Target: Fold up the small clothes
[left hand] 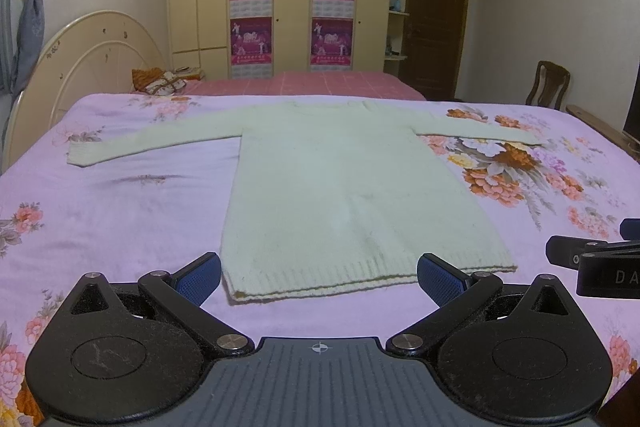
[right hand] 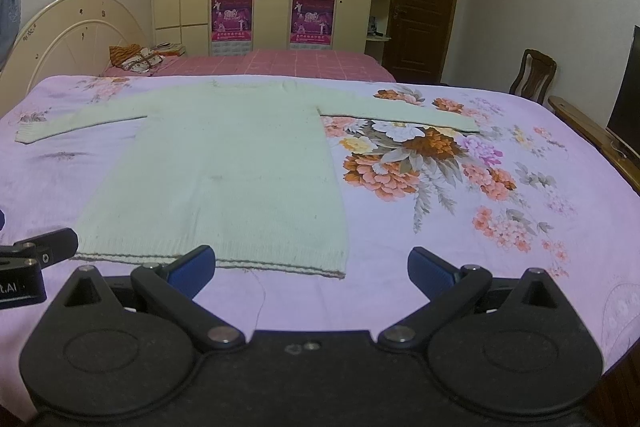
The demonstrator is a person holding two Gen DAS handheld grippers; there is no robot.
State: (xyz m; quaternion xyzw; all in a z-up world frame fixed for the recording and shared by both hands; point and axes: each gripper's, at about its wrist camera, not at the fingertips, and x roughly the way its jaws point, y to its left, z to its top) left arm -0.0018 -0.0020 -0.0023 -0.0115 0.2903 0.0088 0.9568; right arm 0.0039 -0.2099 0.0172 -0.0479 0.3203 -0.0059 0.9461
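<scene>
My left gripper and right gripper hang spread wide, empty, at the bed's near edge, where the pale knit sweater lies flat; I should pinch both hem corners evenly.

a pale mint-green knitted sweater lies flat and fully spread on a bed's floral bedspread, front or back up cannot be told. its round neckline points away toward the far edge, and its ribbed hem lies nearest, running almost straight across. both long sleeves stretch out sideways, each angled slightly toward the hem end, one reaching toward the headboard side, the other lying over a cluster of printed orange and white flowers. the cuffs are ribbed. the knit looks smooth, with a few small dark specks and no folds in it.
</scene>
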